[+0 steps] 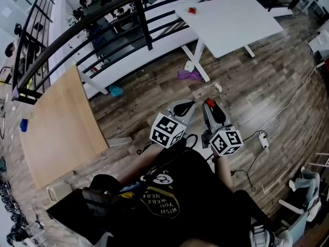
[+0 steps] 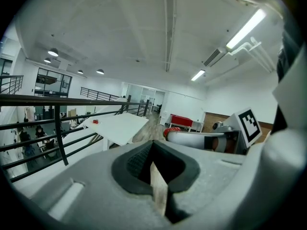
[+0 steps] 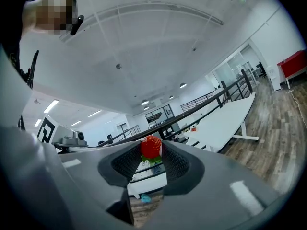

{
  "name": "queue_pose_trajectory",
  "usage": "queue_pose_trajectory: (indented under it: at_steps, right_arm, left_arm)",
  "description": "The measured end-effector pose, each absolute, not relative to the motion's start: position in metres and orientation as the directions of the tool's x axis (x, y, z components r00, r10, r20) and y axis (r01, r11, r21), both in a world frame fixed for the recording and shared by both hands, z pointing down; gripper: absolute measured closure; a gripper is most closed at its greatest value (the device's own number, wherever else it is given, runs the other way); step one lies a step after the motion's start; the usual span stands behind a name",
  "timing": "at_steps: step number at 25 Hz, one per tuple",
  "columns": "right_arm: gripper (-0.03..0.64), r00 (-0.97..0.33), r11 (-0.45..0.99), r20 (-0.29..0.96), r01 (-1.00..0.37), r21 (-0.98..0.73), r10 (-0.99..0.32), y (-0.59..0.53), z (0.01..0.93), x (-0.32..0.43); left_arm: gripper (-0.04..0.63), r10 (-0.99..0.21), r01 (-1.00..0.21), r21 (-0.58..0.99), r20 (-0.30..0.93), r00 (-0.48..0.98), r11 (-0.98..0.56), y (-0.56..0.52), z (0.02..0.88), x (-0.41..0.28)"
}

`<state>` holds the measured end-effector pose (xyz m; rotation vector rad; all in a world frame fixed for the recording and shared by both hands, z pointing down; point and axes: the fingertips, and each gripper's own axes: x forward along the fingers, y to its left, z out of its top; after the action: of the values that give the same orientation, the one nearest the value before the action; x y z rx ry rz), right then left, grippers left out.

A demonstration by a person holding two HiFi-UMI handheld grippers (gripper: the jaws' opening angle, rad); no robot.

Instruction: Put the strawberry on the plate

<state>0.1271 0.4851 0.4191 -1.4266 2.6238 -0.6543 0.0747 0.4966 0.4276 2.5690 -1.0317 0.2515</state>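
A red strawberry with green leaves sits pinched at the tips of my right gripper, held in front of the person's body above the wood floor. In the right gripper view the strawberry fills the gap between the dark pads of the right gripper. My left gripper is beside it, jaws together and empty. The left gripper view also shows the strawberry. A small red object lies on the far white table. I cannot make out a plate.
A black railing runs across the far left. A light wooden tabletop stands at the left. A purple scrap, a teal scrap and white cables lie on the floor.
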Motion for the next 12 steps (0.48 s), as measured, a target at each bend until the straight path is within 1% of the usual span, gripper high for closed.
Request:
queue_pose_trajectory:
  at_steps: [6,12]
  right_arm:
    - [0.480,-0.548,0.475,0.111,-0.795,-0.377,-0.829,0.429,0.404,0.100]
    - [0.480,-0.526,0.452,0.121,-0.809,-0.374,-0.842,0.391,0.419,0.075]
  left_arm:
    - [0.595,-0.637,-0.688,0.254,0.261,0.725,-0.680,0.433,0.415,0.047]
    - [0.595,-0.627,-0.666,0.257,0.226,0.746,-0.700,0.395,0.421,0.024]
